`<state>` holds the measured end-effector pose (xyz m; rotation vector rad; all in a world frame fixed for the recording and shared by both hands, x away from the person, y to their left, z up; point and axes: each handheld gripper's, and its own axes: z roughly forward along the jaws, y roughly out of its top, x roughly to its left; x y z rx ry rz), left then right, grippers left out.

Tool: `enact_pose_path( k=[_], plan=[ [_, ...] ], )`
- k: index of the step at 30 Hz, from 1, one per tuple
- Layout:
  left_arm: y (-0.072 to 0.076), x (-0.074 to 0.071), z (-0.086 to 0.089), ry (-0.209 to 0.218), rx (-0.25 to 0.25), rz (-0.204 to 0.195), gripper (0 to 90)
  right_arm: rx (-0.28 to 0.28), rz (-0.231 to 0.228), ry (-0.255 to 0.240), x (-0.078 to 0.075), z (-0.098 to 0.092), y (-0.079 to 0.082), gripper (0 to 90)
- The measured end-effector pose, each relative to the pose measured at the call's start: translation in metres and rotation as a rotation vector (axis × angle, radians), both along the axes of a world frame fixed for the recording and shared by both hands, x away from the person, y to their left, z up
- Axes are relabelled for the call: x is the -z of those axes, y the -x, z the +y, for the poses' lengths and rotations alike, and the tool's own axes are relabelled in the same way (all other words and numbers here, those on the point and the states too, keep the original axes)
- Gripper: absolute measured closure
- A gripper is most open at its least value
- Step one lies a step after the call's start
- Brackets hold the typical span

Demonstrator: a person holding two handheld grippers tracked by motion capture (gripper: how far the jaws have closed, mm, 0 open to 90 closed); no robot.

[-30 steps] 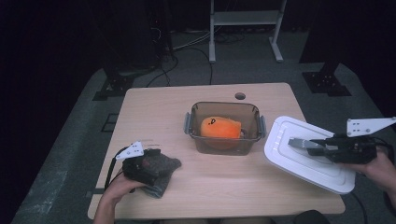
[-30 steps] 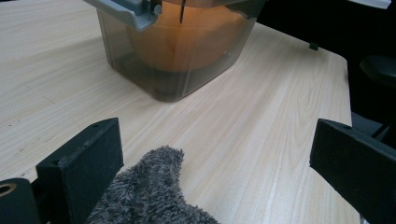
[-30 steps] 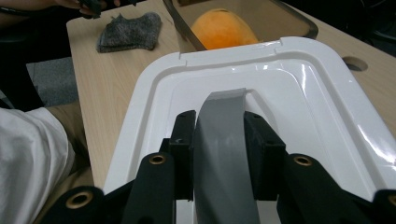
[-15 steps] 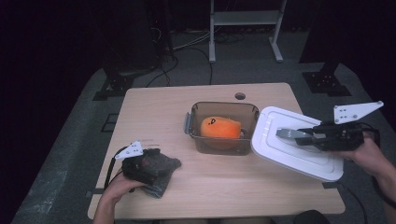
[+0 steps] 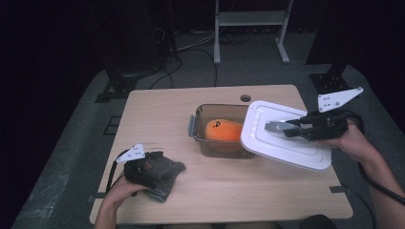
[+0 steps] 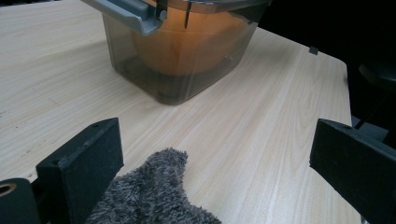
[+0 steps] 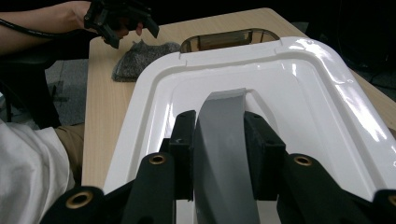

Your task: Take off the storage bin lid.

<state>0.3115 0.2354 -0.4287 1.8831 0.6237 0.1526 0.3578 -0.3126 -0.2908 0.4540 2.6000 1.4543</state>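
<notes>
A clear plastic container (image 5: pixel 203 136) with grey clasps stands mid-table and holds an orange, mango-like object (image 5: pixel 223 131). My right gripper (image 5: pixel 289 130) is shut on the grey clasp (image 7: pixel 219 135) of a white lid (image 5: pixel 286 143). It holds the lid tilted in the air, over the container's right edge. In the right gripper view the lid (image 7: pixel 303 88) spreads ahead of the jaws, with the container (image 7: pixel 224 39) beyond. My left gripper (image 5: pixel 160 167) rests at the front left, open over a grey cloth (image 5: pixel 167 183). The cloth (image 6: pixel 149 196) lies loose between its jaws, and the container (image 6: pixel 187 60) stands ahead.
The wooden table (image 5: pixel 157 114) has a small round hole (image 5: pixel 245 98) near its far edge. A metal stand (image 5: pixel 248 24) and cables lie on the dark floor behind. In the right gripper view the person's other hand and gripper (image 7: pixel 123 21) are by the cloth (image 7: pixel 135 58).
My right gripper has carried the white lid left and upward from the table's right edge, so it now overlaps the container's right side. The left gripper and cloth stayed put.
</notes>
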Motion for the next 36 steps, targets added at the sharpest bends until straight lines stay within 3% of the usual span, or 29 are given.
enact_pose_path(
  k=[22,36],
  plan=[
    [-0.003,0.000,0.005,0.019,0.002,-0.004,1.8,-0.123,0.008,0.017,-0.001,0.069,-0.045,66.3],
    [-0.003,0.000,0.006,0.021,0.001,-0.003,1.9,-0.166,0.008,0.014,-0.003,0.097,-0.061,66.2]
  ],
)
